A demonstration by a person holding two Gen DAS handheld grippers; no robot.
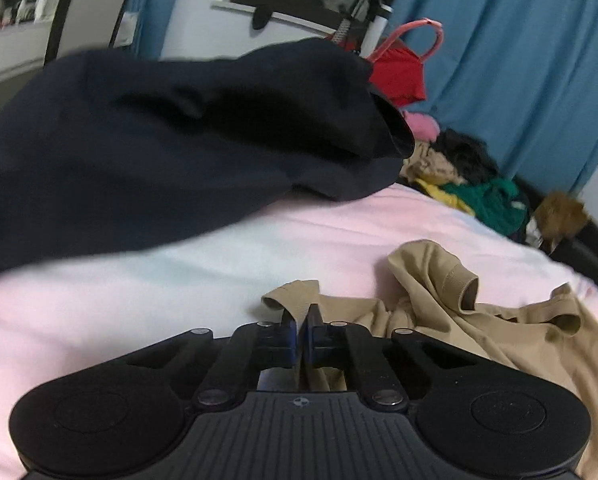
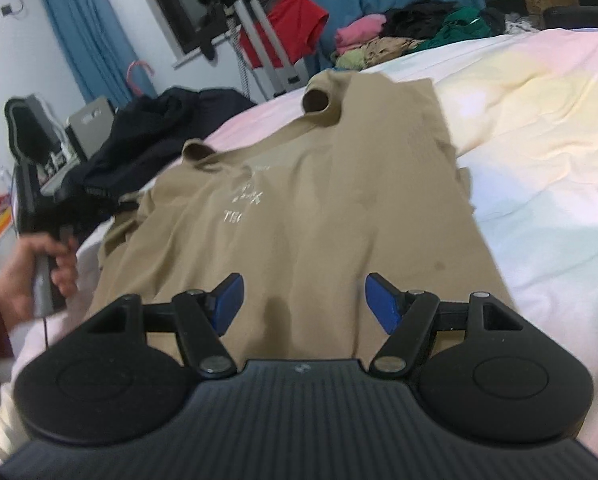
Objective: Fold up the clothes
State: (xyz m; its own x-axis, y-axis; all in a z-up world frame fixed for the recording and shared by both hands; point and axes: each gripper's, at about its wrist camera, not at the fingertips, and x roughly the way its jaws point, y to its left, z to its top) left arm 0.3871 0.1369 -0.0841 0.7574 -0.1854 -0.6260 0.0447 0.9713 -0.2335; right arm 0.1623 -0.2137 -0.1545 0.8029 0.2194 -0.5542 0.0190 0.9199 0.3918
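A tan sweatshirt [image 2: 319,208] with pale print lies spread on the pastel bed sheet [image 2: 539,152], partly folded, its cuffs pointing away. My right gripper [image 2: 303,300] is open just above its near part, blue pads apart, holding nothing. My left gripper [image 1: 302,320] is shut on a ribbed tan edge of the sweatshirt [image 1: 479,320] low over the sheet [image 1: 179,280]. In the right wrist view a hand [image 2: 31,268] holds the left gripper's handle at the sweatshirt's left side.
A dark navy garment [image 1: 159,152] lies on the bed's left part, also in the right wrist view [image 2: 151,136]. A pile of mixed clothes [image 2: 411,32] sits at the far end. A tripod [image 2: 259,40] with a red garment, blue curtains and a chair stand beyond.
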